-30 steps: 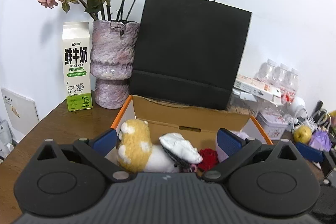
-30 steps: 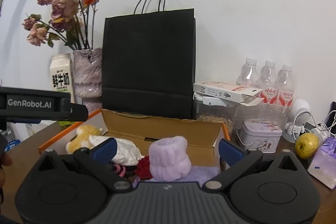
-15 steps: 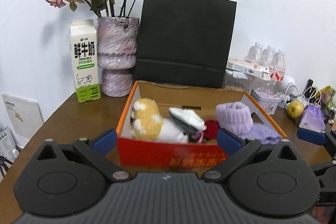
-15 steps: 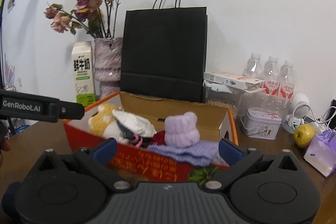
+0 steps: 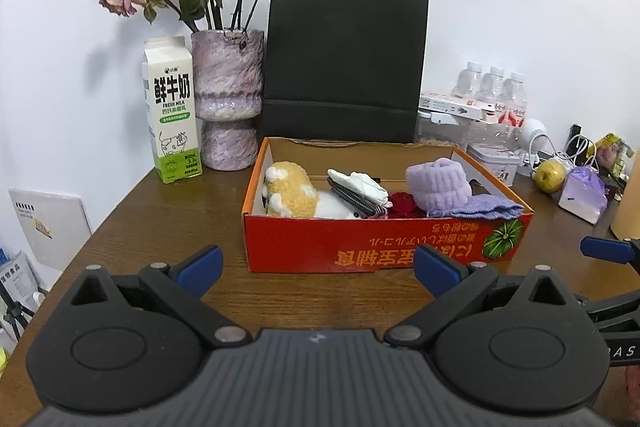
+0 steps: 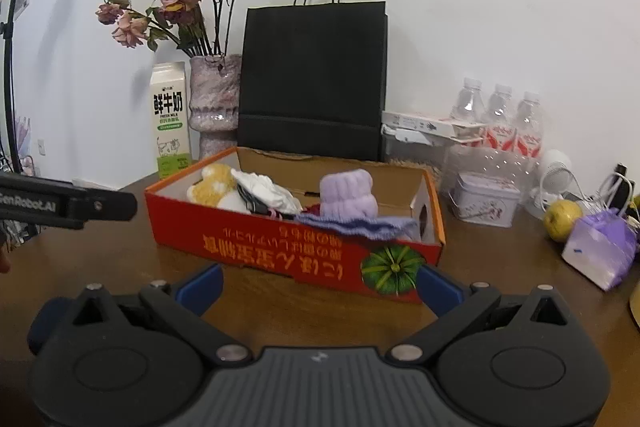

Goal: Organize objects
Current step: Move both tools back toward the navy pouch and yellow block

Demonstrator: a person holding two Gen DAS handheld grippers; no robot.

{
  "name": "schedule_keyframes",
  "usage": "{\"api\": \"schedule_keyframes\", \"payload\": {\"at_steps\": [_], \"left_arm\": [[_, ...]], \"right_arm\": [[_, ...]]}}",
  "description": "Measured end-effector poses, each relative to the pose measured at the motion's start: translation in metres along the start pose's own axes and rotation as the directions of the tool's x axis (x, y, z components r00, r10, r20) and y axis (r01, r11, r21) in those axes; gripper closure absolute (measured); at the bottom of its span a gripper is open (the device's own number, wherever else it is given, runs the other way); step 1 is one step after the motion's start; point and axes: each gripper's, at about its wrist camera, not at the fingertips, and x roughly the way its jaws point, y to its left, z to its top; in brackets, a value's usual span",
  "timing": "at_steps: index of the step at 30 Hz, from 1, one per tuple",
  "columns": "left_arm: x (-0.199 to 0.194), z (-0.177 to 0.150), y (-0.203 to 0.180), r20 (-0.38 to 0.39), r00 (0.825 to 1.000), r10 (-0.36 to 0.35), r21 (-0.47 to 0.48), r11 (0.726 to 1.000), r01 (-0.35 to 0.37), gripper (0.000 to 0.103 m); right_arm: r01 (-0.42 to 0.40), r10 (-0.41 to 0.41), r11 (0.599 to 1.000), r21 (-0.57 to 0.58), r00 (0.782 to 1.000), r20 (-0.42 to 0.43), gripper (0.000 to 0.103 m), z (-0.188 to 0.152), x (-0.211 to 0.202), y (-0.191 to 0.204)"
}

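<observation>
A red cardboard box [image 5: 360, 247] [image 6: 280, 247] sits on the brown table. It holds a yellow and white plush toy [image 5: 290, 193] [image 6: 214, 183], a white pouch [image 5: 360, 185] [image 6: 266, 191], something red [image 5: 402, 203], a purple rolled band [image 5: 438, 183] [image 6: 348, 193] and a purple cloth [image 5: 486, 207] [image 6: 360, 225] draped over the front rim. My left gripper [image 5: 318, 269] is open and empty, a little in front of the box. My right gripper [image 6: 320, 287] is open and empty, in front of the box's right part.
Behind the box stand a milk carton [image 5: 172, 111], a vase of dried roses [image 5: 228, 99] and a black paper bag [image 5: 344, 63]. At the right are water bottles [image 6: 500, 119], a tin [image 6: 486, 199], an apple [image 6: 562, 213] and a purple packet [image 6: 600, 247].
Both grippers have drawn back from the box and away from it; the box's whole front now shows. Both stay open and empty.
</observation>
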Motion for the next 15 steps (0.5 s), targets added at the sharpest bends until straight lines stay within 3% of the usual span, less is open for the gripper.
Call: {"api": "schedule_keyframes", "payload": {"at_steps": [15], "left_arm": [[-0.026, -0.035, 0.017, -0.020, 1.000, -0.016, 0.018, 1.000, 0.016, 0.000]], "right_arm": [[0.043, -0.043, 0.999, 0.001, 0.998, -0.053, 0.000, -0.040, -0.025, 0.017]]}}
